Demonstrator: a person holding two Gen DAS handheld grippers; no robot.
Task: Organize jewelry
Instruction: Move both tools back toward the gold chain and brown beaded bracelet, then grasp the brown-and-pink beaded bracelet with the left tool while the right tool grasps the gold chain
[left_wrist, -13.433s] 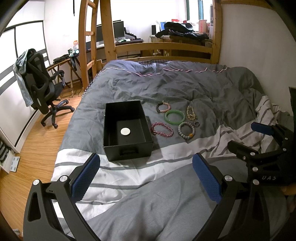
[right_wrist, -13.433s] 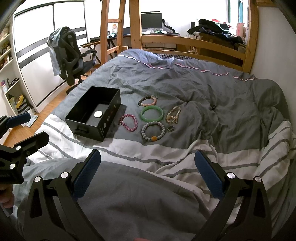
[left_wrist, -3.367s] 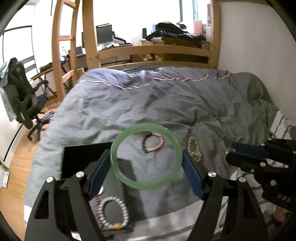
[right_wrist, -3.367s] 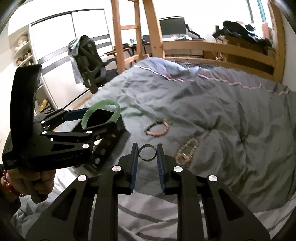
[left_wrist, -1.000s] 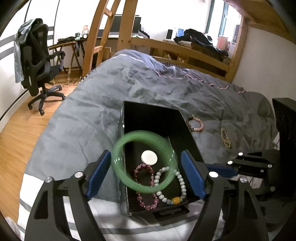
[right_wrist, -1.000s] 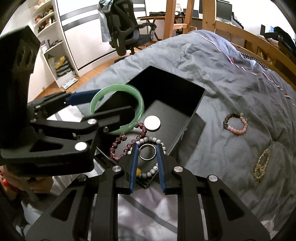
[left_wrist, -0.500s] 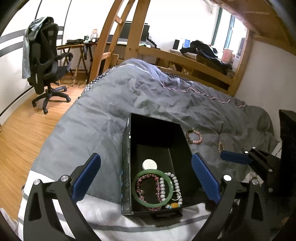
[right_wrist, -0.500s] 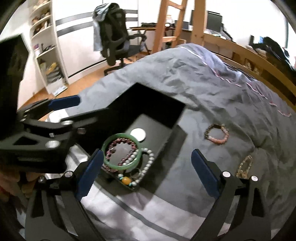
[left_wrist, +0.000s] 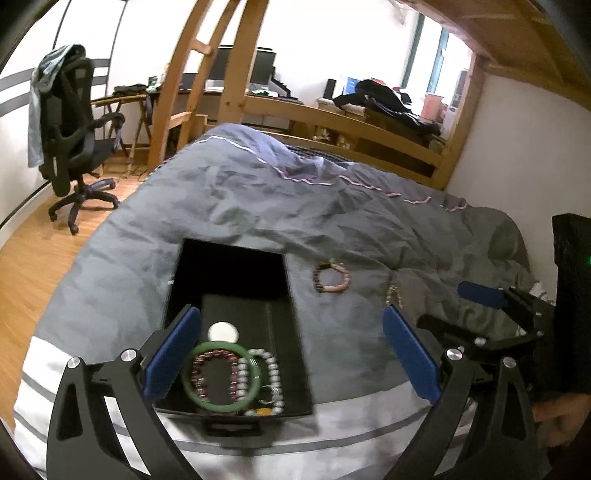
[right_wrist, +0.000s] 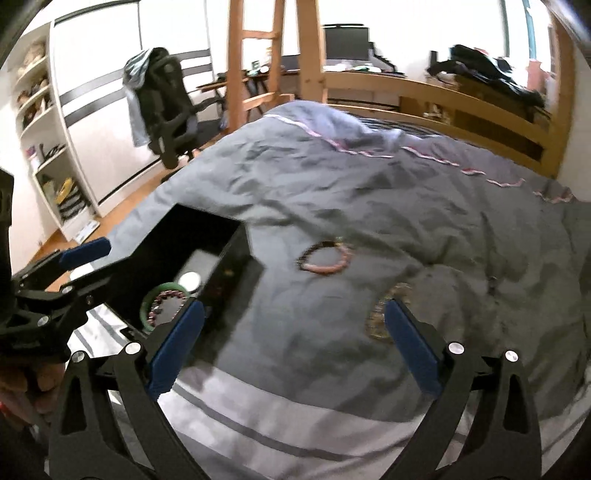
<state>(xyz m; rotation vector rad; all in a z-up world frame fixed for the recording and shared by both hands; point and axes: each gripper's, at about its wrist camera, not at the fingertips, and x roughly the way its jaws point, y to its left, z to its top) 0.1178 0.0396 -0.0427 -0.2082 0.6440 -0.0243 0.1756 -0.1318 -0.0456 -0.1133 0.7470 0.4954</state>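
While both grippers are held above the bed (left_wrist: 258, 206), a black rectangular box (left_wrist: 232, 273) with smooth, matte walls is seen resting on the wrinkled grey duvet. Inside the box, at its near end, a glossy green bangle (left_wrist: 218, 376), a dark red beaded bracelet (left_wrist: 214, 373), a pale beaded bracelet (left_wrist: 271, 376) and a small metal ring (left_wrist: 271, 393) are piled together, just behind a white disc (left_wrist: 222, 331). To the right of the box, a pink and dark beaded bracelet (left_wrist: 331, 277) and a gold chain bracelet (right_wrist: 382, 314) are left on the duvet. The left gripper (left_wrist: 291, 354) is spread wide with nothing held. The right gripper (right_wrist: 295, 347) is likewise spread wide and holds nothing, poised right of the box.
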